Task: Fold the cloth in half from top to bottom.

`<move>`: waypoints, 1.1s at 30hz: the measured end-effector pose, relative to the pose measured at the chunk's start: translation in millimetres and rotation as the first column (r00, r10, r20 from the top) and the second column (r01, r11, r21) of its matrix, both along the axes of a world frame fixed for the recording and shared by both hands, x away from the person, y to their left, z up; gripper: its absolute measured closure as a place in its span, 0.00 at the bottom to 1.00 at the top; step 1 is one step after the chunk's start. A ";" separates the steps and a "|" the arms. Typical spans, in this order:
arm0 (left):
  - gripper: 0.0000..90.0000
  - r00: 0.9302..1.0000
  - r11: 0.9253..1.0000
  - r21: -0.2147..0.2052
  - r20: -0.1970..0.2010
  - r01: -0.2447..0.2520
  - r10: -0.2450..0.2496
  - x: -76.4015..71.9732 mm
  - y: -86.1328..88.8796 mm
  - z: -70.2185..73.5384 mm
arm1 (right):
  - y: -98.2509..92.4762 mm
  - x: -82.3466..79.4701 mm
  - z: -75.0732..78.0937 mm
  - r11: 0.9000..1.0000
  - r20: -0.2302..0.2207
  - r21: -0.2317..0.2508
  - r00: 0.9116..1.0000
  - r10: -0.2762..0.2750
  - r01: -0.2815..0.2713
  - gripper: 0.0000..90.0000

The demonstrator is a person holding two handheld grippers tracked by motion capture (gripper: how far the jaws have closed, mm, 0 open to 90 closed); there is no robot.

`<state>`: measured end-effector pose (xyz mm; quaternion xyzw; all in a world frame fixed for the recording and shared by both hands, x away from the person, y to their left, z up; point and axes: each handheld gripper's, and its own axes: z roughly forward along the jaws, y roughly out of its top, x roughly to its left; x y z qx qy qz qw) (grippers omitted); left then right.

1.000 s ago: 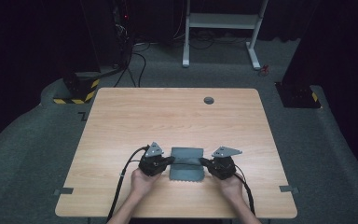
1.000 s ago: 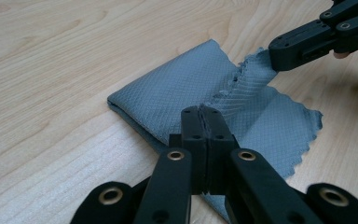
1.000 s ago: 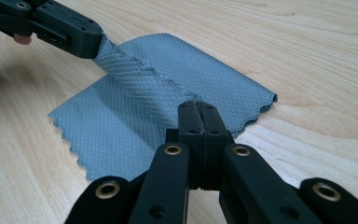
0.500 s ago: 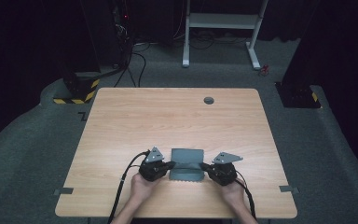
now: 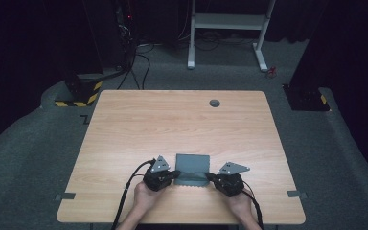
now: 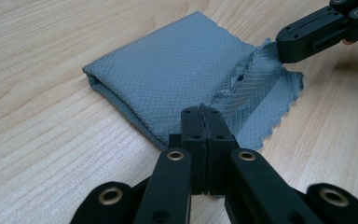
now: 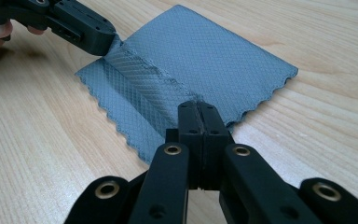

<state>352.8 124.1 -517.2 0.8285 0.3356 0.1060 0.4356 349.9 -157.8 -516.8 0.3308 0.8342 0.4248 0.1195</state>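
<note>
Jaws of the left gripper [image 5: 174,175] are pressed together on the near left corner of the grey cloth [image 5: 192,167]; we see its top layer pinched between them in the left gripper view [image 6: 204,116]. Jaws of the right gripper [image 5: 210,177] are likewise clamped on the near right corner [image 7: 197,109]. The cloth lies folded at the near middle of the counter [image 5: 124,134], with its near edge lifted into a ridge between the two grips.

Risks, as we judge them: each pinch looks shallow, right at the hem, so a pull outward could slip a corner free. Only the top layer seems caught, so a lift may unfold the cloth unevenly. Uneven pulling could drag the whole cloth across the counter.

Pose: both hands low at the counter's near edge, left hand [image 5: 143,199] and right hand [image 5: 242,203] angled inward, grippers pointing toward each other.
</note>
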 end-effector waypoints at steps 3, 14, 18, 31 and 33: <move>0.99 1.000 1.000 0.005 0.002 -0.002 0.002 -1.1 0.6 -1.0 | 1.2 -1.7 -2.1 1.000 -0.005 -0.004 1.000 0.003 -0.003 1.00; 0.98 1.000 1.000 0.004 -0.014 -0.001 0.001 -5.1 0.8 -4.4 | 1.5 -4.9 -4.0 1.000 -0.001 -0.014 1.000 0.012 -0.012 0.98; 0.97 1.000 1.000 -0.005 -0.017 -0.001 0.001 -7.7 3.0 -5.1 | -1.0 -7.2 -4.1 1.000 -0.007 -0.008 1.000 0.009 -0.009 0.92; 0.79 1.000 0.997 -0.082 -0.022 -0.003 0.002 -17.8 13.6 9.7 | -12.2 -18.7 8.5 0.999 0.001 0.046 1.000 0.014 -0.014 0.88; 0.79 1.000 0.997 -0.080 -0.018 -0.008 0.007 -13.7 9.9 13.5 | -10.9 -17.1 11.9 0.999 0.010 0.047 1.000 0.011 -0.011 0.92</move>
